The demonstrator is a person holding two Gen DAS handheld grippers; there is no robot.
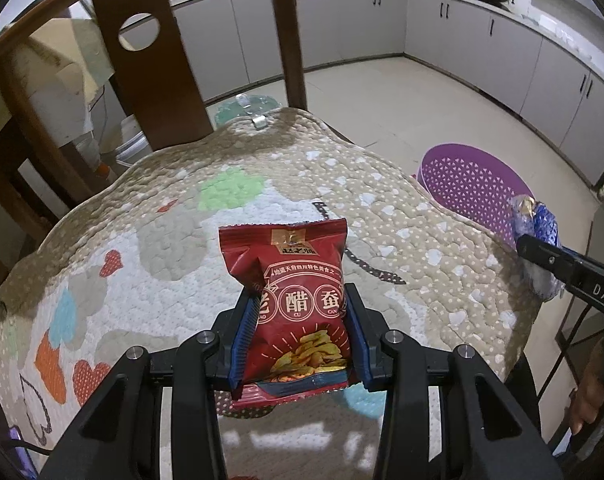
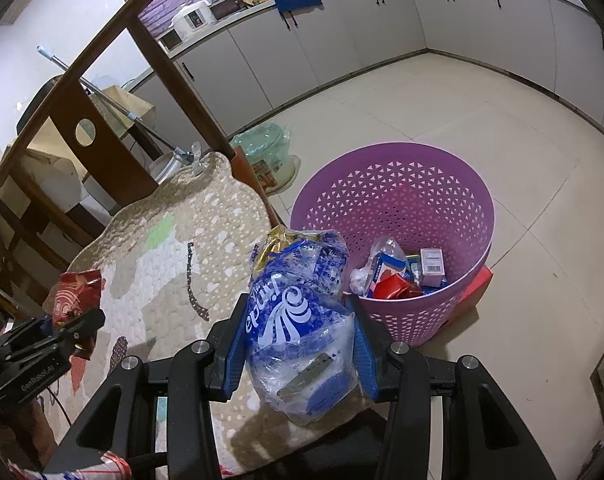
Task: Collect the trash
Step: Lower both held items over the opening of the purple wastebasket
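Left claw [image 1: 298, 316] grips a red snack bag [image 1: 294, 300] lengthwise, top pointing forward; right claw [image 2: 298, 332] clamps a blue wrapper [image 2: 298, 320].

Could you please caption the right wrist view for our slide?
Right hand-held gripper holds a blue plastic bag beside the purple basket.

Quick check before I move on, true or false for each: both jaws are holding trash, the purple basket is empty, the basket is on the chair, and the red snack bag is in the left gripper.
1. Both grippers hold trash. True: the left gripper clamps the red snack bag, the right gripper clamps the blue-and-clear plastic bag.
2. The purple basket is empty. False: it already holds wrappers and small boxes.
3. The basket stands on the chair cushion. False: it stands on the floor beside the chair.
4. The red snack bag is in the left gripper. True.
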